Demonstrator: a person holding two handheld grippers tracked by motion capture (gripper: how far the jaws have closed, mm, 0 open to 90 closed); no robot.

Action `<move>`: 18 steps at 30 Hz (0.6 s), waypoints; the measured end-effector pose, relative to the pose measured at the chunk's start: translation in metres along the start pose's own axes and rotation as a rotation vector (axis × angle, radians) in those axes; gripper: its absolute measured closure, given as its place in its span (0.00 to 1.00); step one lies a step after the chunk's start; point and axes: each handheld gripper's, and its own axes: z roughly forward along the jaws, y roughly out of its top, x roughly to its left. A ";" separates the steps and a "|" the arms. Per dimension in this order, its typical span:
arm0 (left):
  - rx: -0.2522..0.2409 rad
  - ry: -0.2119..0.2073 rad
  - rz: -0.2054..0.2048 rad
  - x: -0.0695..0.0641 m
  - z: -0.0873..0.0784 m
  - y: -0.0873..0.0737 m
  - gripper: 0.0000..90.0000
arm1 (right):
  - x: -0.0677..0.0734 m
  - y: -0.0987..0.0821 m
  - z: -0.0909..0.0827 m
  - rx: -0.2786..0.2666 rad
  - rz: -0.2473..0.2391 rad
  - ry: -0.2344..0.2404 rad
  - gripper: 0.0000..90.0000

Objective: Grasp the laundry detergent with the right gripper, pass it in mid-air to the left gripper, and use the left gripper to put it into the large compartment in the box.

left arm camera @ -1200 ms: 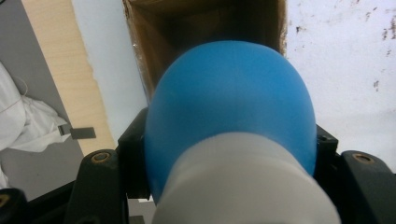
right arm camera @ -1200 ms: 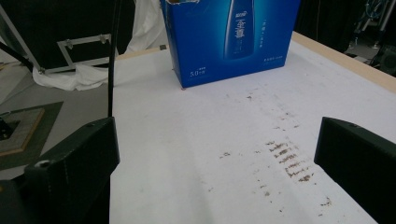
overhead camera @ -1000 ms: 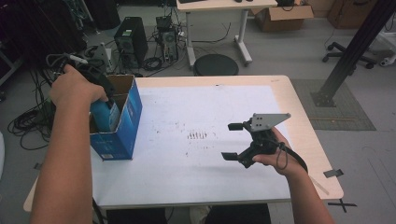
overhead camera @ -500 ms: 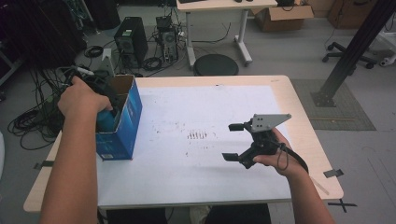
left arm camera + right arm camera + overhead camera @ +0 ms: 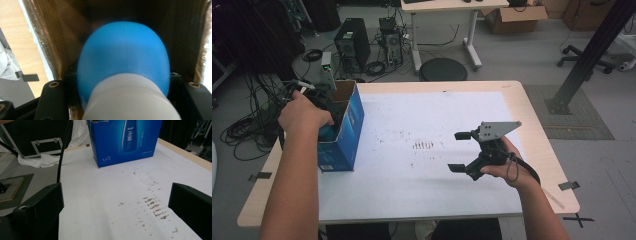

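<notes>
A blue rounded bottle (image 5: 125, 57) with a white end nearest the camera sits between the jaws of my left gripper (image 5: 123, 85), which is shut on it. The bottle is down inside the open blue carton (image 5: 349, 125), whose brown cardboard inner walls (image 5: 50, 37) surround it. In the high view the person's left hand (image 5: 304, 115) covers most of that gripper at the carton's mouth. My right gripper (image 5: 459, 151) hovers over the white table sheet at the right, open, with nothing between its jaws. The right gripper view faces the carton's printed side (image 5: 125, 140).
The white sheet (image 5: 427, 115) covers the wooden table (image 5: 532, 115) and has brown smudges (image 5: 424, 145) at its middle. A cable (image 5: 61, 157) hangs in the right gripper view. Computers, cables and a stool stand on the floor beyond the table.
My left hand has moved down and slightly right, lowering the blue bottle deeper into the carton. The right gripper has stayed in place.
</notes>
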 end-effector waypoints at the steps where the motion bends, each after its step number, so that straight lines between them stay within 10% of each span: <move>1: 0.000 -0.001 0.001 0.000 0.001 0.000 0.42 | 0.000 0.000 0.000 0.000 0.000 0.000 0.00; 18: -0.005 -0.005 0.003 0.000 0.009 0.001 0.42 | 0.000 -0.001 0.002 0.000 0.001 0.000 0.00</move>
